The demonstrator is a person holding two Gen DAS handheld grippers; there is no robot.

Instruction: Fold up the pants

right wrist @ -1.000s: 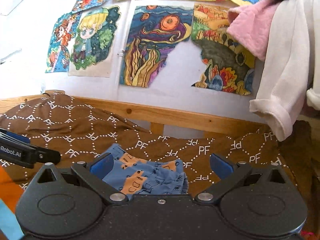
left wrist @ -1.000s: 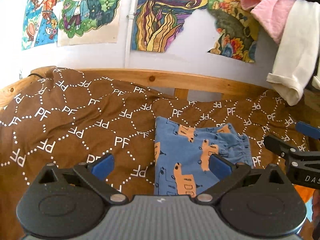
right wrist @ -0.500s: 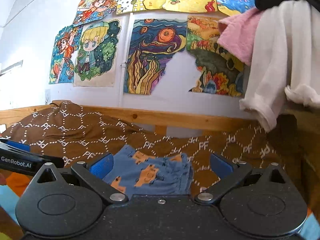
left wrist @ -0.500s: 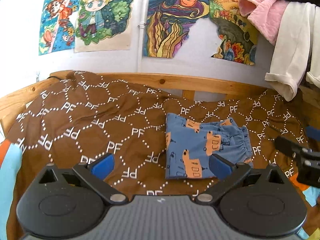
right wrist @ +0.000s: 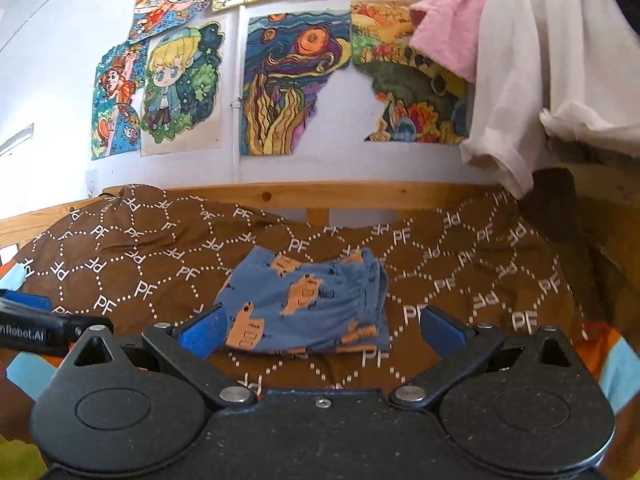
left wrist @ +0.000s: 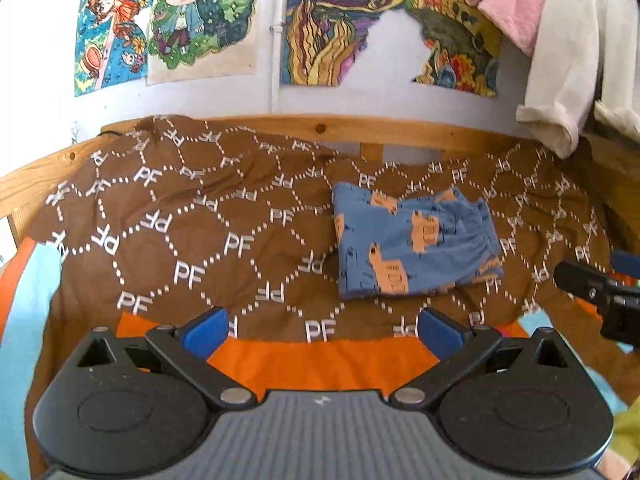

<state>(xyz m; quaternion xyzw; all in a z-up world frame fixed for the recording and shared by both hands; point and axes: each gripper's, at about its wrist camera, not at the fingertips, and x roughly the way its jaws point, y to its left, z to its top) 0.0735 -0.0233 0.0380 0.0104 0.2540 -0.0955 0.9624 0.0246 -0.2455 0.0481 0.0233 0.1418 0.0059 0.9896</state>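
Observation:
The blue pants [left wrist: 412, 244] with orange vehicle prints lie folded into a compact rectangle on the brown "PF" blanket [left wrist: 192, 236], right of centre. In the right wrist view the same folded pants [right wrist: 308, 304] rest just beyond the fingers. My left gripper [left wrist: 322, 330] is open and empty, pulled back over the orange edge of the bed. My right gripper [right wrist: 322, 330] is open and empty too, hovering in front of the pants. The right gripper's finger shows at the right edge of the left wrist view [left wrist: 600, 292].
A wooden bed rail [left wrist: 384, 130] runs behind the blanket, with painted posters [left wrist: 332, 20] on the wall above. Pink and white clothes [left wrist: 560, 40] hang at the upper right. Orange and light-blue bedding [left wrist: 320, 360] lies under the blanket's near edge.
Both grippers have drawn back and away from the folded pants, which now look smaller and farther off. More of the blanket and orange bedding shows.

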